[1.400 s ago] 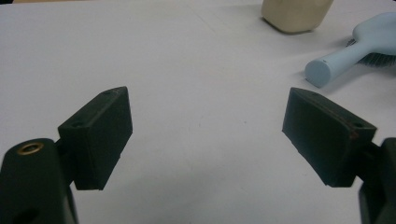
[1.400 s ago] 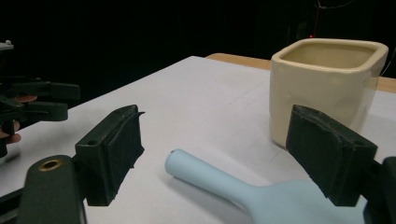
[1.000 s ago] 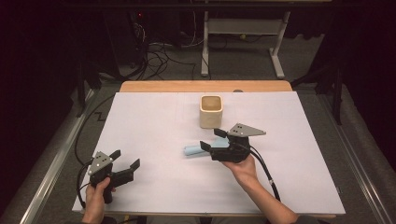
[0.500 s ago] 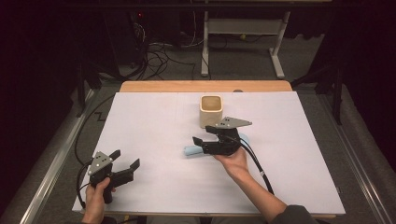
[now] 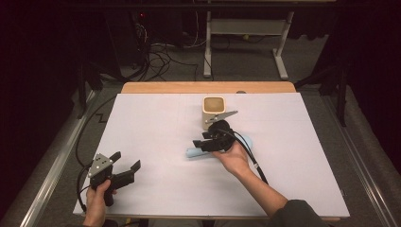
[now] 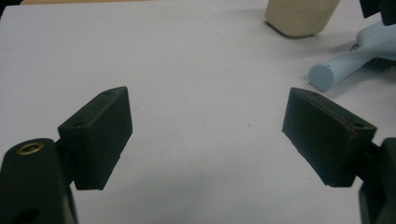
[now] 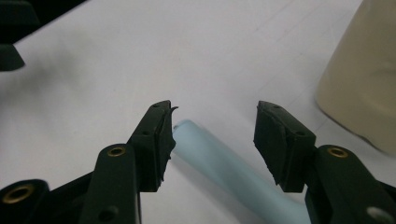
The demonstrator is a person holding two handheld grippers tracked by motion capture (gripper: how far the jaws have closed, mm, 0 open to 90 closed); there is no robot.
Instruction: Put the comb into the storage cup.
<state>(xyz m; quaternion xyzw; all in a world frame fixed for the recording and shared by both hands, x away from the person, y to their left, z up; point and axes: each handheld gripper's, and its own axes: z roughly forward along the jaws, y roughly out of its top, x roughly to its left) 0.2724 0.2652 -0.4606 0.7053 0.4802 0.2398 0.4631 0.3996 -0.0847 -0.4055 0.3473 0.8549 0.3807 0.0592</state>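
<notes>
black left gripper [image 5: 126, 166] with grey triangular plate, black right gripper [image 5: 201, 144], brass screws, trailing black cables, dark sleeve

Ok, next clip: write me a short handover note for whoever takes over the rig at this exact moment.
Right gripper: open, jaws on either side of the handle of the light blue hairbrush, not closed on it.
Left gripper: open, holding nothing, near the table's front left corner.
Things: the hairbrush lies flat on the white table, handle end pointing left. The beige square holder stands upright just behind it.
Done: the right gripper is lined up on the handle.
Left: close on the handle and lift; the holder is probably where the brush goes, though that is a guess.
</notes>
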